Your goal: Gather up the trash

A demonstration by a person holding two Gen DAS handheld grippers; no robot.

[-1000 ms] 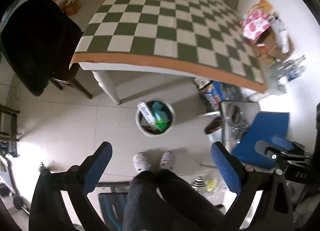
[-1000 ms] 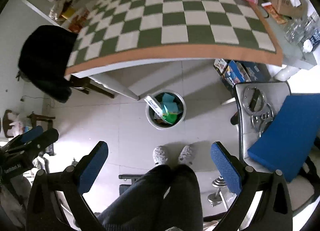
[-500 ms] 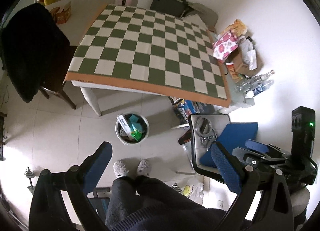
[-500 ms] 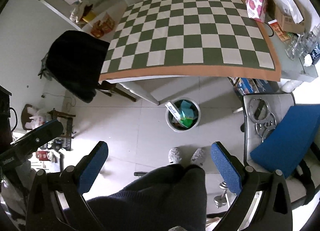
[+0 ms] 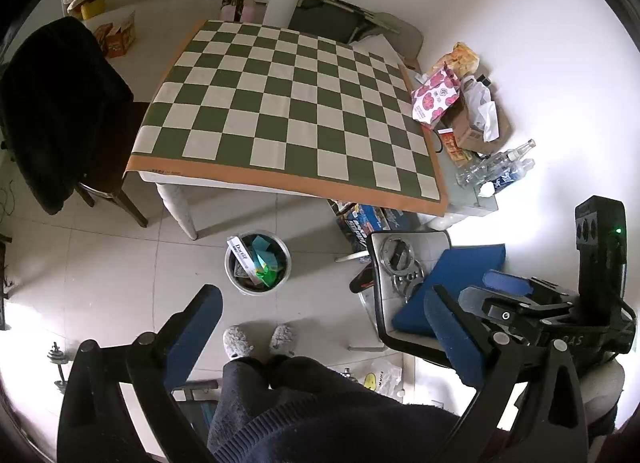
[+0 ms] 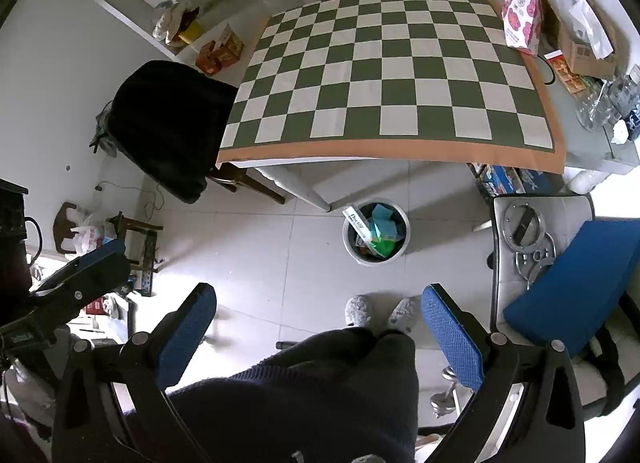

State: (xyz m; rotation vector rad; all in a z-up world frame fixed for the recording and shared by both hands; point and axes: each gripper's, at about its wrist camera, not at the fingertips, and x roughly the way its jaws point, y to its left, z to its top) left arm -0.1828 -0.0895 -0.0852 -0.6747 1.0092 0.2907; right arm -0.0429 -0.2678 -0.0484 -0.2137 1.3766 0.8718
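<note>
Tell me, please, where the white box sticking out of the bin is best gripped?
Probably its upper end: the white box leans over the bin rim's table side, free of the other trash. Come from above with the gripper across its narrow width.

It was a room in a home. A table (image 5: 280, 187) with a checkered cloth (image 5: 288, 111) filled the top middle. A small trash bin (image 5: 258, 263) stood on the tiled floor (image 5: 100, 263) below it, near fuzzy slippers (image 5: 258, 339).
</note>
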